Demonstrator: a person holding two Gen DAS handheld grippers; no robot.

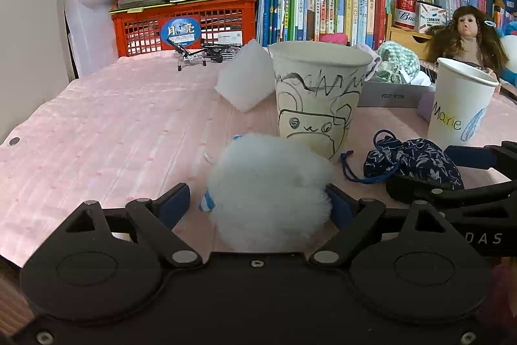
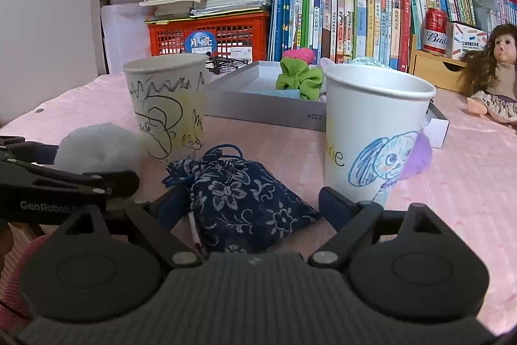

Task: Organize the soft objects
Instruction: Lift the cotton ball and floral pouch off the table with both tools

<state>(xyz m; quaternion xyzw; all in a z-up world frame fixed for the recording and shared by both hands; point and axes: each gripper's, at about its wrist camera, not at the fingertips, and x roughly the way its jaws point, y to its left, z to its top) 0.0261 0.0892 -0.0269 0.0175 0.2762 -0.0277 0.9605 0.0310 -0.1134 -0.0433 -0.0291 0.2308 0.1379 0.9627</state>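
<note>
**Both tools wide, one soft thing between each pair of fingers**

The left tool point(image 1: 258, 199) stands spread around a white fluffy pompom point(image 1: 269, 189); its right pad touches the fluff, the left pad stands clear, so nothing is pinched. The right tool point(image 2: 248, 206) is likewise spread, a navy floral drawstring pouch point(image 2: 245, 202) lying between its fingers with gaps on both sides. Both things rest on the pink quilted cover of the worktop point(image 1: 97, 125).

Just beyond the pompom stands a paper cup with a scribbled bear point(image 1: 320, 96); just beyond the pouch stands a second paper cup lettered "Marie" point(image 2: 371, 131), with a purple fuzzy ball point(image 2: 418, 157) touching its far side. Behind the cups lies a shallow grey box point(image 2: 258, 109) already holding a green scrunchie point(image 2: 300, 76) and other fabric bits.

Judging by that, the sorting is partly done: some soft pieces sit in the box, while pompom, pouch, purple ball and a white foam block point(image 1: 245, 76) remain outside. The pompom looks airy and squashy, the pouch limp woven cotton, the cups stiff but tippable.
</note>
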